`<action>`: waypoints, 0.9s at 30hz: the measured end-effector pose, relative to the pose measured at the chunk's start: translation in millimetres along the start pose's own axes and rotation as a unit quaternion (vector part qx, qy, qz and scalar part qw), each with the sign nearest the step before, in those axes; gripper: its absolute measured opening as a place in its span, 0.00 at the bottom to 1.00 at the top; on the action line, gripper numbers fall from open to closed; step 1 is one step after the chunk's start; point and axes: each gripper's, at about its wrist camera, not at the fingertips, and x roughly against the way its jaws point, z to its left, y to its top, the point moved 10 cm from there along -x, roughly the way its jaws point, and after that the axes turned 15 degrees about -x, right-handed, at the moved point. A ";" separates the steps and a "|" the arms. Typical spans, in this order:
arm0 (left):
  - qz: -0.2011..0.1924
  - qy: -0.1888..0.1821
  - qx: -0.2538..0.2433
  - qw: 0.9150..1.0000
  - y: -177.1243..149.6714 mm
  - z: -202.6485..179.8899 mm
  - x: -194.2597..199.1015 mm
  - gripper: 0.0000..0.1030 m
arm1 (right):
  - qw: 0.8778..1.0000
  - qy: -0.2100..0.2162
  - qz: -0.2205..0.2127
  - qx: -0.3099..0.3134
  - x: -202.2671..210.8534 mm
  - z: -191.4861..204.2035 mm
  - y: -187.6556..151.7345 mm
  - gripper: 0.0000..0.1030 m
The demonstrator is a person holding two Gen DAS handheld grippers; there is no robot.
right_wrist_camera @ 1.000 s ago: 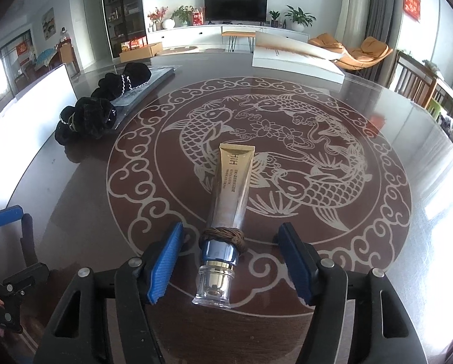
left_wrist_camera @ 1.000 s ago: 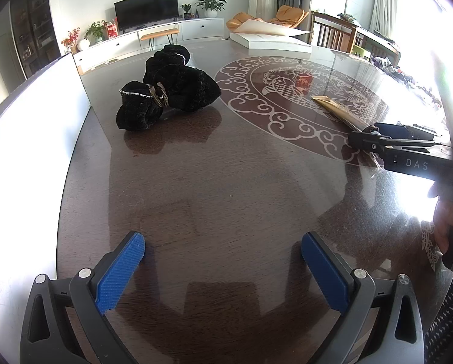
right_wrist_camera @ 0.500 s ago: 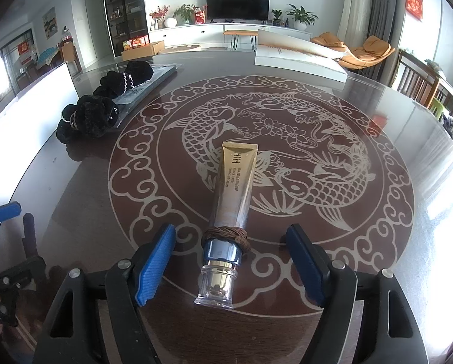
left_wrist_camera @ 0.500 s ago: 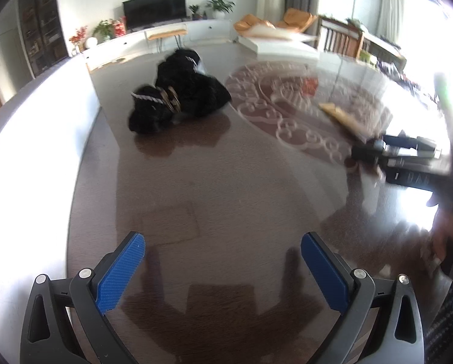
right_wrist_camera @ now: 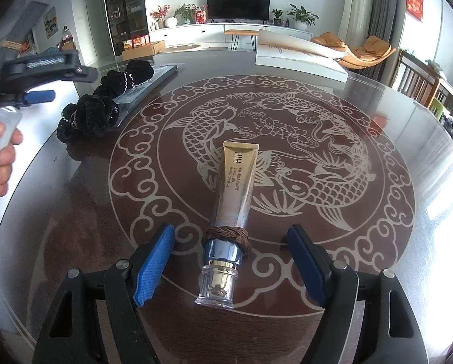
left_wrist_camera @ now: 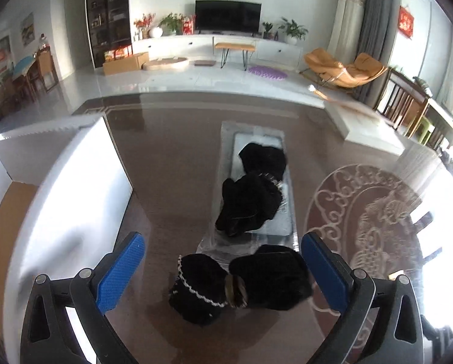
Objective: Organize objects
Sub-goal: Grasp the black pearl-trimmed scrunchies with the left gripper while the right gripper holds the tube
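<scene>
Two black velvet scrunchies (left_wrist_camera: 238,285) lie side by side on the dark table between the open blue fingers of my left gripper (left_wrist_camera: 223,273), which hovers over them. Two more scrunchies (left_wrist_camera: 253,194) lie on a clear plastic sleeve (left_wrist_camera: 274,227) just beyond. In the right wrist view, a gold cream tube (right_wrist_camera: 232,200) with a brown hair band (right_wrist_camera: 226,235) around its neck lies between the open fingers of my right gripper (right_wrist_camera: 229,264). The scrunchies (right_wrist_camera: 87,119) and the left gripper (right_wrist_camera: 41,91) show at the left there.
A white open box (left_wrist_camera: 59,188) stands at the table's left edge. A flat white box (right_wrist_camera: 299,57) lies at the far right side of the table. The table bears a fish inlay (right_wrist_camera: 274,151). Chairs stand to the right.
My left gripper has swung left and forward, rising over the scrunchies, which now lie between its fingers. My right gripper has drawn back a little from the tube and stays open.
</scene>
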 end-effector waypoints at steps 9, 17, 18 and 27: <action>0.025 -0.019 -0.024 0.999 -75.8 -9.2 13.3 1.00 | 1.000 0.000 0.000 0.000 0.0 -0.1 0.1 0.75; 0.024 -0.043 -0.060 0.997 -84.7 -25.5 24.9 1.00 | 1.000 0.000 0.000 0.000 0.0 -0.3 0.2 0.75; 0.023 -0.050 -0.063 0.996 -84.3 -29.3 23.6 1.00 | 1.000 0.000 0.000 0.000 0.1 -0.3 0.2 0.75; -0.009 -0.114 -0.085 0.990 -74.3 -60.2 30.6 1.00 | 1.000 0.000 0.000 0.000 0.3 -0.4 0.2 0.75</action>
